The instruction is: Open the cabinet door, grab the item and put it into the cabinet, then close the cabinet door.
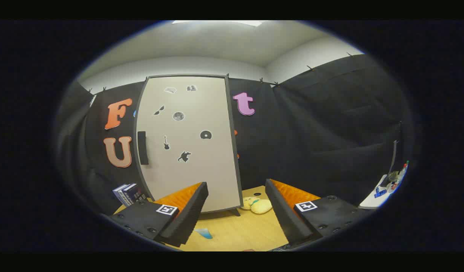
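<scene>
Your gripper (235, 211) was spread, holding nothing. The cabinet door (186, 143) stood shut; you needed its handle (142, 147), far left.

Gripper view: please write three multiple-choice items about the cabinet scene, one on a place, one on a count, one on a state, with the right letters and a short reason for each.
1. Where does the yellow soft toy lie?
A. on the table by the cabinet's lower right corner, between the fingers and beyond them
B. on top of the cabinet
C. on the books

2. How many dark stickers are on the cabinet door?
A. two
B. seven
C. twelve

3. What state is the hand-held gripper in?
A. shut on the toy
B. shut on the handle
C. open, holding nothing

Answers:
1 A, the toy rests on the wood beside the cabinet.
2 B, seven small shapes can be counted on the closed door.
3 C, the fingers stand wide apart with bare table between them.
</scene>
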A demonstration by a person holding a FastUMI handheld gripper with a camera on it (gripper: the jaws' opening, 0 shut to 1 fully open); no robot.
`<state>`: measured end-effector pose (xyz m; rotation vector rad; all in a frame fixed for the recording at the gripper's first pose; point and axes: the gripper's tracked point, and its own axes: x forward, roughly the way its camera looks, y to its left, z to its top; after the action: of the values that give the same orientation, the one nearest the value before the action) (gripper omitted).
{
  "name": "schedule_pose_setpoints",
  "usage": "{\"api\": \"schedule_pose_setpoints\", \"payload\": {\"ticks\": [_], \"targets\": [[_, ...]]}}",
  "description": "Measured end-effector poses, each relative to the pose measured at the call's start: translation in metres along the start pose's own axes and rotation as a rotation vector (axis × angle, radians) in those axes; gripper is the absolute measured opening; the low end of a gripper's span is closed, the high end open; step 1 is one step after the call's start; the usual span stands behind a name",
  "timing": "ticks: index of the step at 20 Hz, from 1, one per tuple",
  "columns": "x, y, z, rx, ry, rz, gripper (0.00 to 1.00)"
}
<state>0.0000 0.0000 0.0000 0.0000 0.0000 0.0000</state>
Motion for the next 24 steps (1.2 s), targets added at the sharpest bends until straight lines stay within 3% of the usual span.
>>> {"api": "schedule_pose_setpoints", "payload": {"ticks": [24], "targets": [[-0.021, 0.0, 0.004, 0.002, 0.016, -0.022, 0.98]]}}
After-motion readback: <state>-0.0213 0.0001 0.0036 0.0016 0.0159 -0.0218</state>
